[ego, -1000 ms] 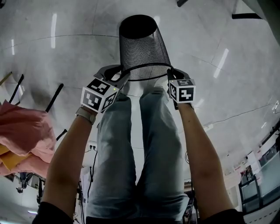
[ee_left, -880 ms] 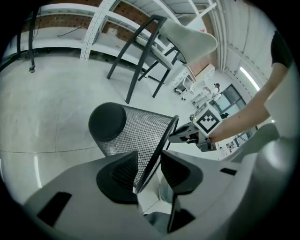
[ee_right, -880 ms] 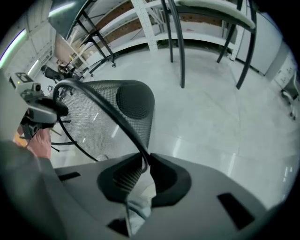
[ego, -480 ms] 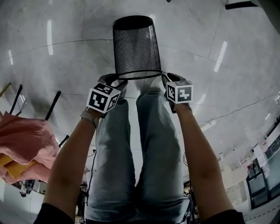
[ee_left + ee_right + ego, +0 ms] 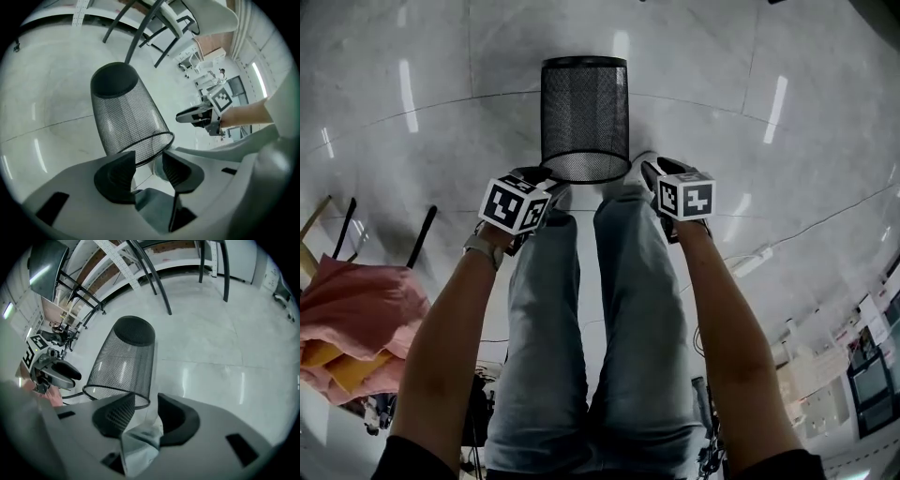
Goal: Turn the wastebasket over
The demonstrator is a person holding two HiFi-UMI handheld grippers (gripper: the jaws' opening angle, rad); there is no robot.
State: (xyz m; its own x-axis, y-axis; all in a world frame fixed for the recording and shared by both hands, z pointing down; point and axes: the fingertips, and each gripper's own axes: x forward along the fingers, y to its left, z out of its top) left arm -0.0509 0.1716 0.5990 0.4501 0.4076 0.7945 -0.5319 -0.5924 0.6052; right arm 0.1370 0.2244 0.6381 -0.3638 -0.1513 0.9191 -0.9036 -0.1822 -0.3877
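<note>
The black wire-mesh wastebasket (image 5: 584, 117) stands upside down on the pale floor, solid base (image 5: 114, 80) up and wire rim (image 5: 152, 147) down. Just in front of my jeans, my left gripper (image 5: 551, 187) sits at the rim's left side and my right gripper (image 5: 645, 169) at its right side. Both pairs of jaws have just been opening. In the left gripper view the rim runs past the tips of my left gripper (image 5: 149, 157), and no pad presses on it. The right gripper view shows my right gripper (image 5: 146, 401) likewise apart from the rim (image 5: 117, 392).
A pink cloth (image 5: 356, 314) over a yellow thing lies at the left. Dark chair legs (image 5: 154, 273) stand beyond the basket, with more legs (image 5: 140, 33) on the other side. A thin cable (image 5: 825, 220) crosses the floor at the right.
The basket was tilted with both grippers on its rim; now it stands straight on the floor. Both jaws have spread and come off the rim, and both hands have sunk a little.
</note>
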